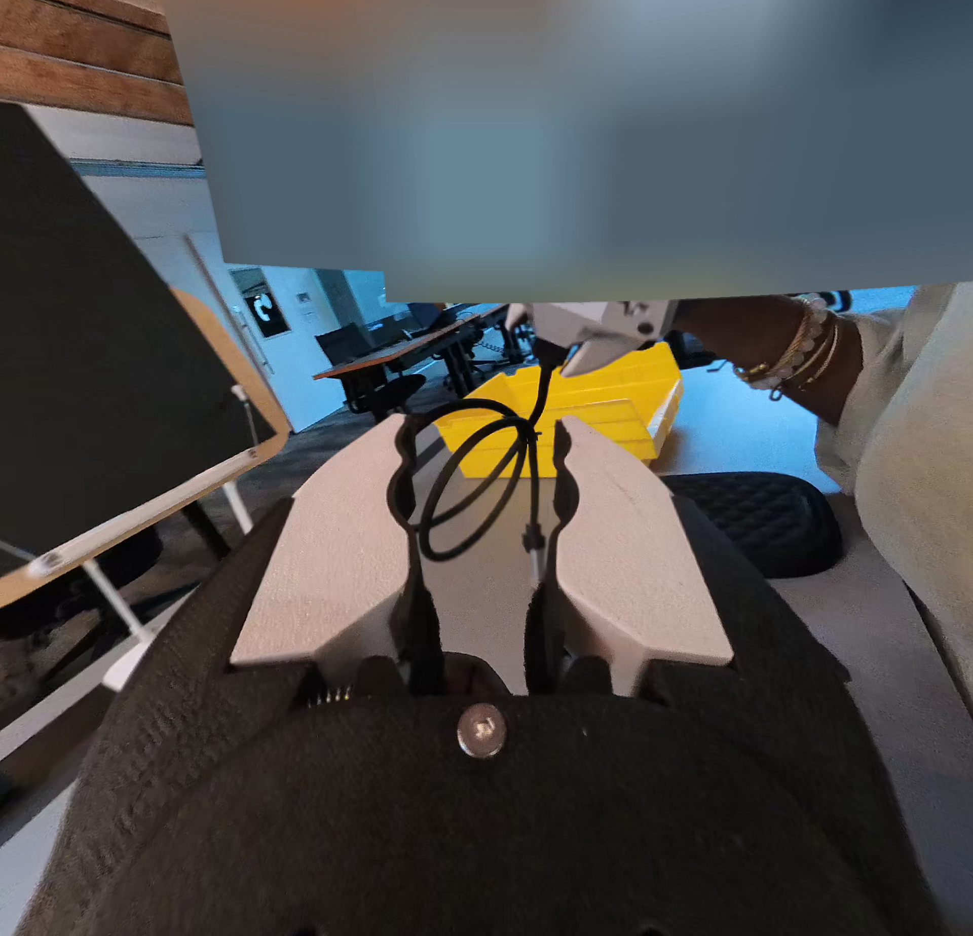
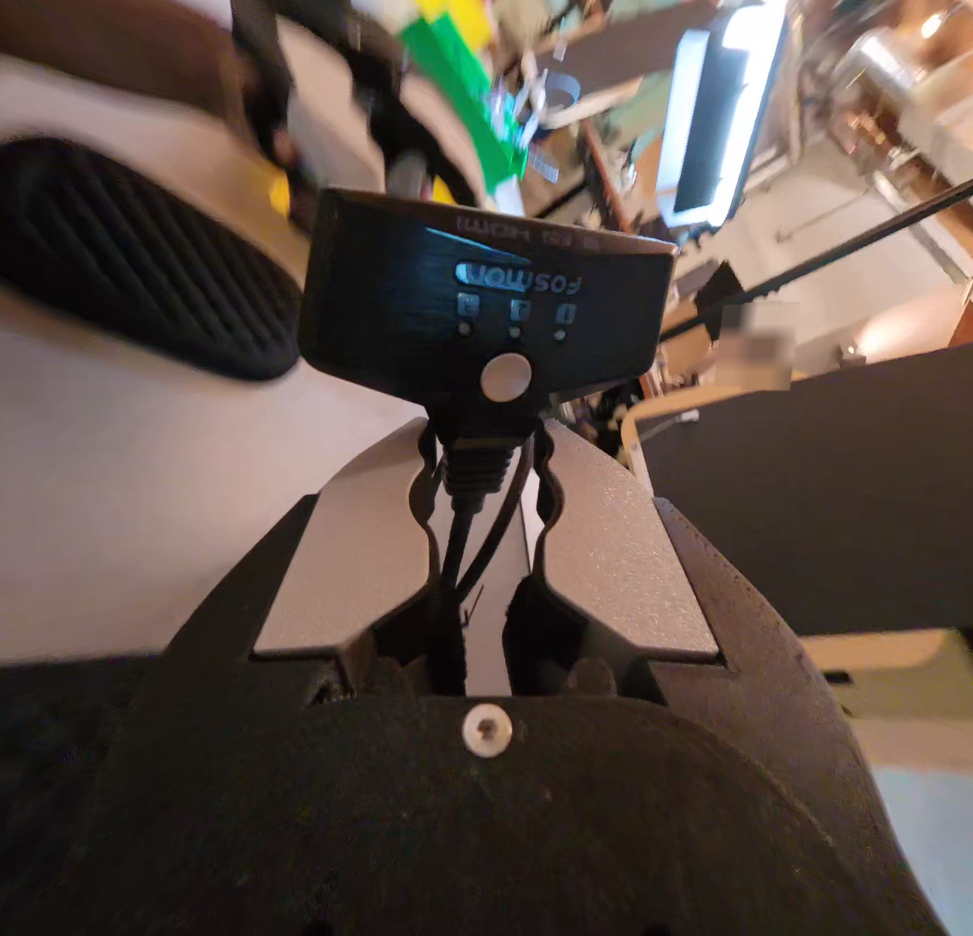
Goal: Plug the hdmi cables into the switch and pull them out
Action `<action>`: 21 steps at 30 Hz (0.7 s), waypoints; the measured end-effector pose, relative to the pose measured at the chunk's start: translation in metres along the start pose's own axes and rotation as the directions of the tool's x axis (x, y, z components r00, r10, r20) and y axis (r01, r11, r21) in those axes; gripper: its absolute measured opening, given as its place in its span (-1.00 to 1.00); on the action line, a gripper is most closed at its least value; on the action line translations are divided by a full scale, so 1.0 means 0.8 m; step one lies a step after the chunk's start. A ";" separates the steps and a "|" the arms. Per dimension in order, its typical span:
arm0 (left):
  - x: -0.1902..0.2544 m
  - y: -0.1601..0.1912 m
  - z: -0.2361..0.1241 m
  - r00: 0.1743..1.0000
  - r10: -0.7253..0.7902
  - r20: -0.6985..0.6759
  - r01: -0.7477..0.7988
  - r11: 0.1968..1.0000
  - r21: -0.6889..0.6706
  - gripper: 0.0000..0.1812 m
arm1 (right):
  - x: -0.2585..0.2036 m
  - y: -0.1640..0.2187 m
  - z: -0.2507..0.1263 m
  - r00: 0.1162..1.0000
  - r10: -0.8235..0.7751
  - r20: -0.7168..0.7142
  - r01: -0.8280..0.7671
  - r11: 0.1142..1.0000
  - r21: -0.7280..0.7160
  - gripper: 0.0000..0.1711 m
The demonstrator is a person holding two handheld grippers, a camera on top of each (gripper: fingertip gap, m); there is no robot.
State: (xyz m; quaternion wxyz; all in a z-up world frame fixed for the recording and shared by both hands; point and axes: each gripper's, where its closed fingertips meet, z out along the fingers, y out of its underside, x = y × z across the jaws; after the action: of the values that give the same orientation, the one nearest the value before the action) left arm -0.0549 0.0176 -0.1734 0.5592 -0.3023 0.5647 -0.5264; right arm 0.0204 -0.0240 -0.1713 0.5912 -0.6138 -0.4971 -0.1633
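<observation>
Switch: black box with a round silver button and three small indicator lights, gripped at its narrow cable end by my right gripper and raised above the table; I logged the view as motion-blurred.
Right gripper: jaws closed to a narrow gap on the switch's ribbed strain relief; I saw its black cable running back between the fingers.
Left gripper: jaws parted to a moderate gap, nothing between them; I held it low over the pale table.
Cable: thin black lead, looped and tied, hanging in the air from the switch end held by the right gripper; in the left wrist view I saw it framed between my left fingers but apart from them, its small plug dangling lowest.
Wrist rest: black quilted pad lying on the table, right of the left gripper.
Yellow bin: on the table beyond the hanging loop.
Person's arm: bracelets at the wrist and a pale sleeve, reaching in from the right behind the right gripper.
Background: dark panel with a wooden edge at left; desks and chairs farther off.
</observation>
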 end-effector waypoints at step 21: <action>-0.164 0.085 -0.328 0.620 0.151 0.770 0.455 0.731 -0.509 -0.46 | -0.152 0.154 0.043 0.915 0.136 0.380 0.021 0.924 -0.382 -0.59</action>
State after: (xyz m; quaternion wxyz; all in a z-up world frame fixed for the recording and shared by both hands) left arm -0.2623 0.2249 -0.2425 0.5474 -0.7248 0.3877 -0.1572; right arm 0.0510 -0.0204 -0.3446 0.3522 -0.7509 -0.5478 -0.1092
